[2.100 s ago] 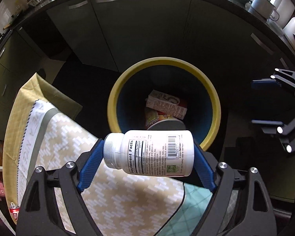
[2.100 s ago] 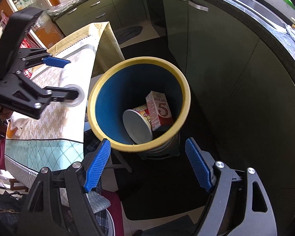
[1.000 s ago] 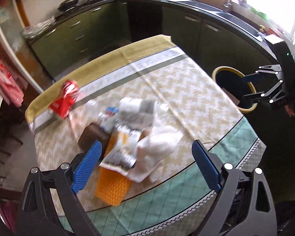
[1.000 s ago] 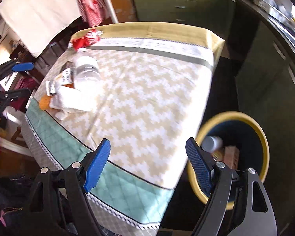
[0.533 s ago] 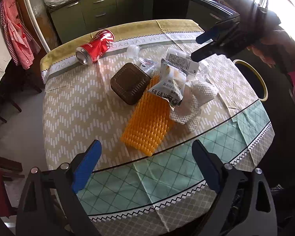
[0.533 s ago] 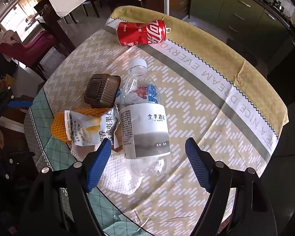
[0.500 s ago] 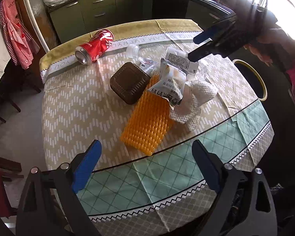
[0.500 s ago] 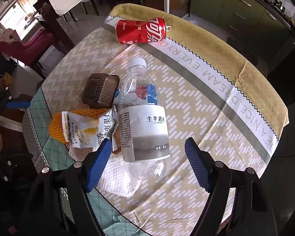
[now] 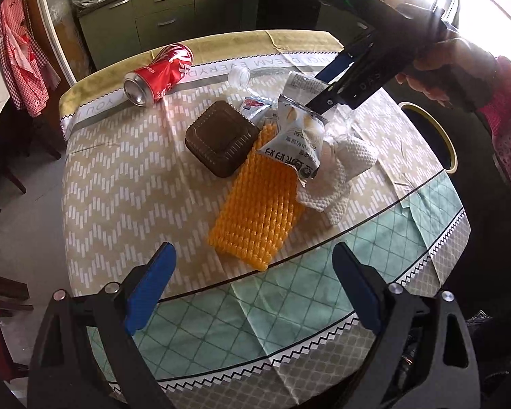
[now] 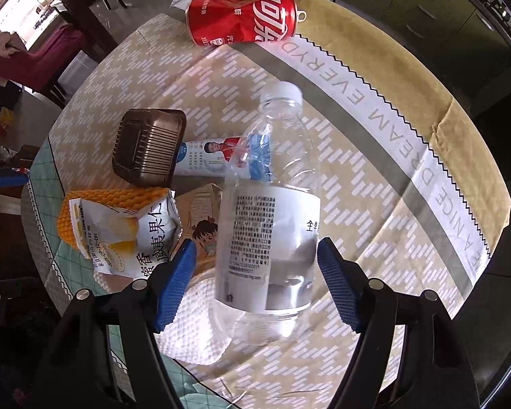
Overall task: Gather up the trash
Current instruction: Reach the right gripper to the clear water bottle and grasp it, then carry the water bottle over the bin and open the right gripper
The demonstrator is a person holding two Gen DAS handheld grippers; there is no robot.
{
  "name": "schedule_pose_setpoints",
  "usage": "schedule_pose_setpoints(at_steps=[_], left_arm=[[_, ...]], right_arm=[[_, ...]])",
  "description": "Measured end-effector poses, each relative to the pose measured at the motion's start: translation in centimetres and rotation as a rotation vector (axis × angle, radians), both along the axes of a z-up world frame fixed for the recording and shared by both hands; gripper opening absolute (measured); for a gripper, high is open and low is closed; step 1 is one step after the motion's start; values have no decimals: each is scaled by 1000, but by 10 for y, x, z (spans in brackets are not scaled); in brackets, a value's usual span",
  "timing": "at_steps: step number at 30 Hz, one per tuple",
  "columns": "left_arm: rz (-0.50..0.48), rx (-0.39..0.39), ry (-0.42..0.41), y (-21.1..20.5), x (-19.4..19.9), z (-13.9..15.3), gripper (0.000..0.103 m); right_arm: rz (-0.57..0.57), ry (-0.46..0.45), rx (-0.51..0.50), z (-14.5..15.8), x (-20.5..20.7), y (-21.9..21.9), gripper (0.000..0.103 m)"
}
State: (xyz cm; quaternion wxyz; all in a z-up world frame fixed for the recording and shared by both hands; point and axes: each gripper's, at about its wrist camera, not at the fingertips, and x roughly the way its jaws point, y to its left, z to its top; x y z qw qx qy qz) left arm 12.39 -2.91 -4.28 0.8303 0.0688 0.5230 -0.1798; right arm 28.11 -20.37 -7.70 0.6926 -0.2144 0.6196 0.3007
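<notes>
The right gripper [image 10: 255, 266] points down over the clear plastic bottle [image 10: 269, 211], blue fingers astride its label, closing in but not yet touching. The left gripper [image 9: 252, 283] hangs released, empty, the orange foam net [image 9: 259, 201] ahead of it.

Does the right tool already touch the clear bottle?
Apart. In the right wrist view, tablecloth shows between each blue finger of the right tool and the bottle.

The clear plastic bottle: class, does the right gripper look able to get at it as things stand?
Probably yes. The right gripper hangs straight over the clear plastic bottle, its jaws open and just closing in on either side of the label, nothing between the pads and the bottle. The snack packet lies clear beside it.
</notes>
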Motion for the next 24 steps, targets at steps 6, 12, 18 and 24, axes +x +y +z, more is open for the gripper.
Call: schedule_pose_setpoints(at_steps=[6, 12, 18, 24], left_arm=[[-14, 7, 3, -2, -1, -1, 88], [-14, 9, 3, -2, -2, -2, 89], [-27, 12, -4, -8, -1, 0, 89], [-64, 30, -20, -25, 0, 7, 89]], right_arm=[[-37, 52, -5, -21, 8, 1, 69], [-121, 66, 41, -26, 16, -14, 66], [-218, 67, 94, -20, 18, -51, 65], [-322, 73, 172, -15, 10, -104, 64]])
